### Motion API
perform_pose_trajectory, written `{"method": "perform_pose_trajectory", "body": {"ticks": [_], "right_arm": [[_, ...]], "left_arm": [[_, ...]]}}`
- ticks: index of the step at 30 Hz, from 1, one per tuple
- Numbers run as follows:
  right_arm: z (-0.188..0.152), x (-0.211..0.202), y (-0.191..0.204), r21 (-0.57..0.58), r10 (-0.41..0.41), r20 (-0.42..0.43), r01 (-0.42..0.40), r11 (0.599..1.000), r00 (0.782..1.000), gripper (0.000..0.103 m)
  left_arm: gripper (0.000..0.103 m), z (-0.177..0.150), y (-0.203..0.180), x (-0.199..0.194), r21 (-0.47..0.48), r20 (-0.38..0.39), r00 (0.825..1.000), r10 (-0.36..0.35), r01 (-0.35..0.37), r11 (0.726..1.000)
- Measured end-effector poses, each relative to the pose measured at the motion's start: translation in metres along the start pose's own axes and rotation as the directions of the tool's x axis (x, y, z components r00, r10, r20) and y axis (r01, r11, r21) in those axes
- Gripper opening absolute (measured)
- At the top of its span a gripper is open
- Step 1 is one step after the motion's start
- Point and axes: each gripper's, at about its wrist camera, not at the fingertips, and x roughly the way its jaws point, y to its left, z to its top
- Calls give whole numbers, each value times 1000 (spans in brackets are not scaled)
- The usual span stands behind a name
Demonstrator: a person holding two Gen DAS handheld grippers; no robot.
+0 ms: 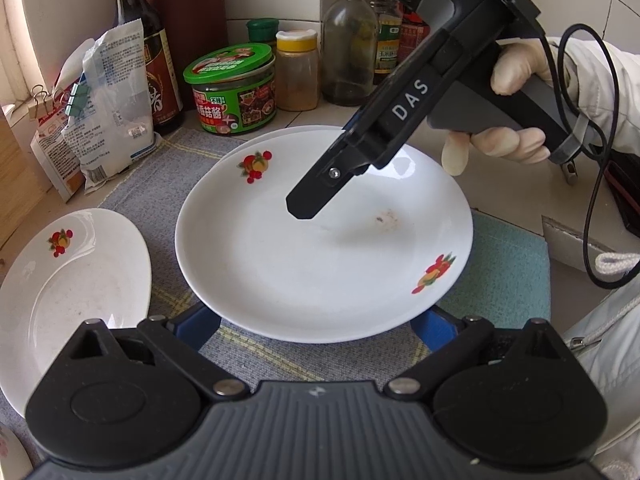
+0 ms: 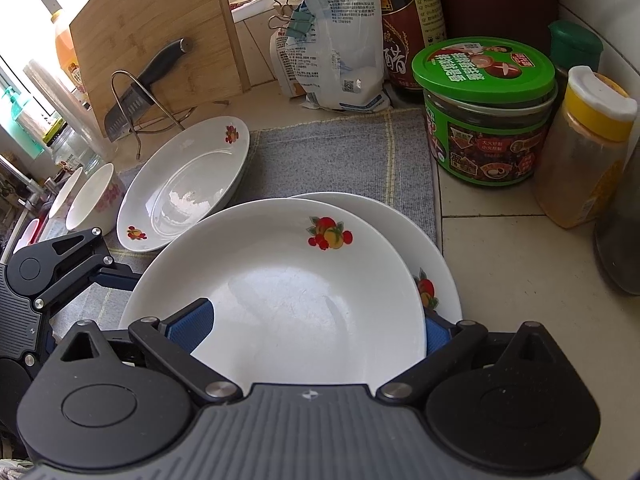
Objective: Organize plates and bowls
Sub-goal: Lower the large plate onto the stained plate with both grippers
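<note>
A white plate with fruit prints (image 1: pixel 320 248) lies on top of a second white plate (image 1: pixel 296 132) on a grey mat; both show in the right wrist view, top plate (image 2: pixel 288 292) and lower plate (image 2: pixel 436 256). My left gripper (image 1: pixel 316 324) is open, its blue pads at either side of the top plate's near rim. My right gripper (image 2: pixel 308 328) is open over the top plate's near edge; it shows in the left wrist view (image 1: pixel 308 204) above the plate. A third deep plate (image 2: pixel 184 184) lies to the left (image 1: pixel 76 280). Small bowls (image 2: pixel 94 196) stand further left.
A green-lidded jar (image 1: pixel 232 88), spice jar (image 1: pixel 298 70), bottles (image 1: pixel 348 40) and clipped bags (image 1: pixel 108 108) line the back wall. A cutting board (image 2: pixel 156 28) and a knife on a rack (image 2: pixel 136 96) stand at the far left. A teal cloth (image 1: pixel 504 276) lies right.
</note>
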Motion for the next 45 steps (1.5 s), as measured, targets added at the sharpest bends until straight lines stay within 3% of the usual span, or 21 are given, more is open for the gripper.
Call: {"method": "perform_pose_trajectory", "body": {"ticks": [45], "right_arm": [[-7,-27,0,44,-76,27,74,996,997,103]], "left_arm": [[100,0,3,5,-33,9,1000,21,-21,999]]}}
